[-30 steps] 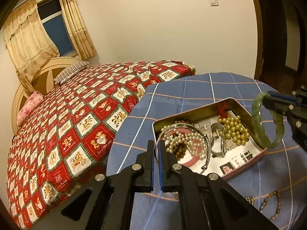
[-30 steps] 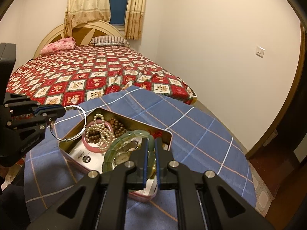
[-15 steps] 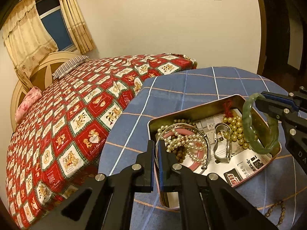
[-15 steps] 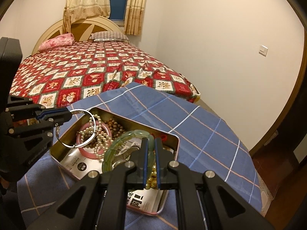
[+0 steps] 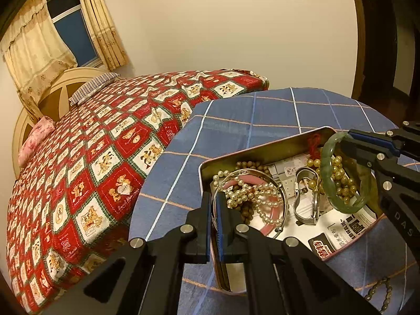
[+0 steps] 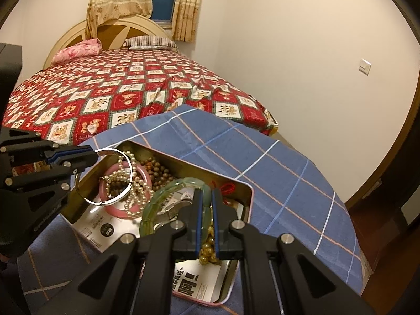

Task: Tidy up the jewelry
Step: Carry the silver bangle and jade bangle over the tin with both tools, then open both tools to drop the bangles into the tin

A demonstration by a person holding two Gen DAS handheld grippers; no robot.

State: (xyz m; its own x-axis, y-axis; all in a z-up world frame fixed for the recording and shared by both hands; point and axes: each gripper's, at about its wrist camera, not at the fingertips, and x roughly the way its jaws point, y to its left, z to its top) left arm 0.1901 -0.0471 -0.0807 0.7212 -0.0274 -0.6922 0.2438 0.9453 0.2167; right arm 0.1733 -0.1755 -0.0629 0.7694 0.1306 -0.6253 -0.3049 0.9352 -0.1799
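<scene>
Your left gripper (image 5: 215, 210) had its fingers clamped on the thin silver bangle (image 6: 110, 176), holding it by the rim so the hoop hung free over the near-left corner of the tin (image 5: 262, 152). Your right gripper (image 6: 207, 210) had its fingers clamped on the green jade bangle (image 5: 338, 173), pinched across the band, with the hoop tilted over the tin's right side. The tin sat open on the blue checked desk (image 5: 249, 115), toward the desk's near edge, already carrying a pearl strand (image 5: 252, 191) draped on a pink bangle (image 6: 147, 176), brown wooden beads (image 6: 157, 170), gold beads (image 5: 338, 170) and a metal watch band (image 5: 307, 199). Both grippers were angled down toward the tin, left one from its near-left corner, right one from the right side, well apart from each other. You seemed to hold each bangle edge-on so it could be lowered in without snagging the strands; that is a judgement. A dark bead bracelet (image 5: 380, 294) lay on the desk outside the tin, near the desk's near-right edge, not yet gathered. Neither bangle rested on the tin's contents, as far as could be told.
</scene>
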